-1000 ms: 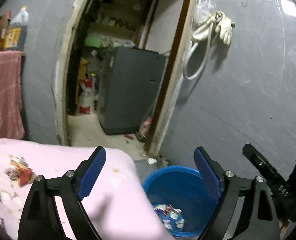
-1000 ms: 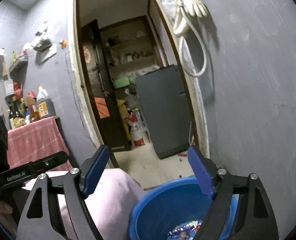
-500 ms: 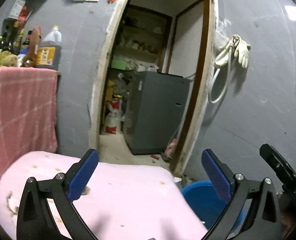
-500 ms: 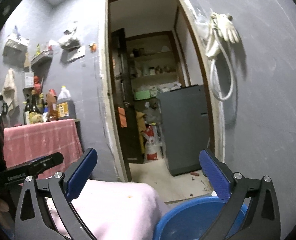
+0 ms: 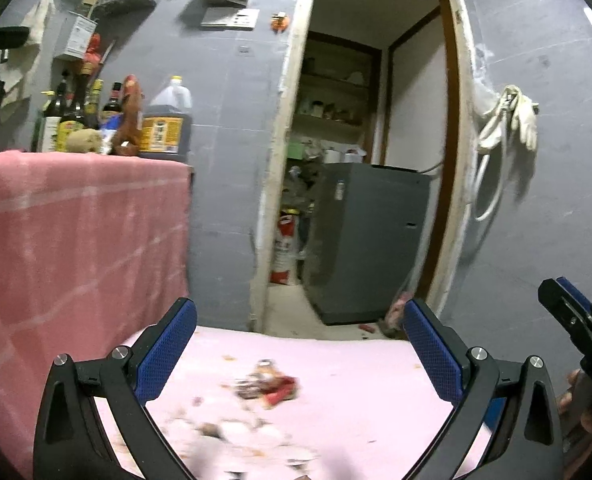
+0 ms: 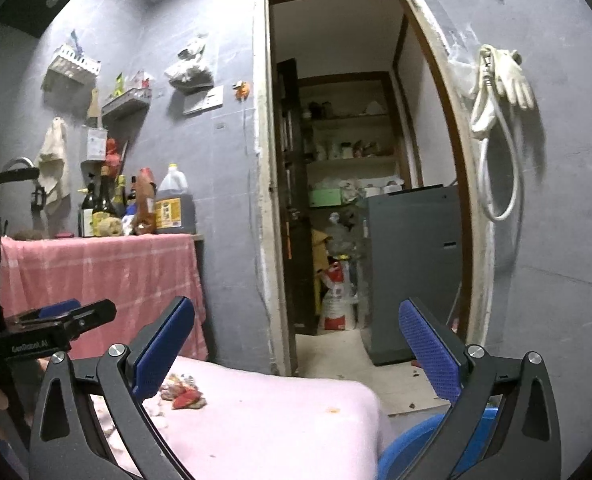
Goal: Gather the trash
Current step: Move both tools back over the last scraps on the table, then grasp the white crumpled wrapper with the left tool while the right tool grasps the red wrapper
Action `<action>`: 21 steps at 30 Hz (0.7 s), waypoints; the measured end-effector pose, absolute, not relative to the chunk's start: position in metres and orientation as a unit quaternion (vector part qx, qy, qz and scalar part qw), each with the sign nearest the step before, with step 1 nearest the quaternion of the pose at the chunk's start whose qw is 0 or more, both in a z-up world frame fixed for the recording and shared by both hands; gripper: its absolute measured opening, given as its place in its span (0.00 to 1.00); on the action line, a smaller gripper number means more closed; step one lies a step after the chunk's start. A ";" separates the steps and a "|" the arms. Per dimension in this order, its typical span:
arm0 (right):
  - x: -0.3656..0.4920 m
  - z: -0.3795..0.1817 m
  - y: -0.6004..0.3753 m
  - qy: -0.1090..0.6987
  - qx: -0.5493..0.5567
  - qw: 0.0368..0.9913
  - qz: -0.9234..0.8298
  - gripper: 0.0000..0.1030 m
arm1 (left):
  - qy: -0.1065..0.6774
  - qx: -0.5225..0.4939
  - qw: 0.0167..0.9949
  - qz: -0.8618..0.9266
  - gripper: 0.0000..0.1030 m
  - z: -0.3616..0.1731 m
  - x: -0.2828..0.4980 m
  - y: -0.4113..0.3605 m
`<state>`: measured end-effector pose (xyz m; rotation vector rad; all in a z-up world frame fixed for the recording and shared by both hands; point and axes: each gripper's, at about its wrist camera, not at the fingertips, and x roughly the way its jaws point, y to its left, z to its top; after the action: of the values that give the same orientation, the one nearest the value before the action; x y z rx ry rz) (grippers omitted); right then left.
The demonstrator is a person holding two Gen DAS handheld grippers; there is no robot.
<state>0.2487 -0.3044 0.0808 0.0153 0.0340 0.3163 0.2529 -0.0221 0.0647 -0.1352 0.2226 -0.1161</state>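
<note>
Both grippers, left (image 5: pixel 299 354) and right (image 6: pixel 296 354), hung spread and empty above the pink cloth (image 5: pixel 355 384).
Wrappers (image 5: pixel 268 386) lay mid-cloth, ahead of the left gripper; a blue bin (image 6: pixel 405 446) sat off the cloth's right edge. Best to lower the left, straddle the heap, and pinch low without catching cloth.

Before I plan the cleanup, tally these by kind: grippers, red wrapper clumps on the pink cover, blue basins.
Grippers: 2, left gripper and right gripper
Red wrapper clump: 1
Blue basin: 1
Total: 4
</note>
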 end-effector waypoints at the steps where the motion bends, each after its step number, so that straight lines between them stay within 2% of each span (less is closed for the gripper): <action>1: 0.251 0.079 -0.298 0.021 0.005 0.987 0.161 1.00 | 0.114 -0.067 0.990 -0.053 0.98 0.063 0.253 -0.016; 10: 0.265 0.058 -0.254 0.062 -0.033 0.979 0.191 1.00 | 0.144 -0.064 0.987 -0.012 0.98 0.035 0.259 0.034; 20: 0.293 0.031 -0.222 0.149 -0.070 0.959 0.230 1.00 | 0.213 -0.076 0.974 -0.017 0.98 -0.001 0.286 0.059; 21: 0.297 0.028 -0.219 0.161 -0.078 0.956 0.232 0.97 | 0.221 -0.076 0.972 -0.021 0.98 -0.004 0.289 0.059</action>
<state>0.2973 -0.2188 0.0282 -0.1577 0.3264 0.4717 0.2892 0.0589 -0.0041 -0.1527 0.4454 -0.0420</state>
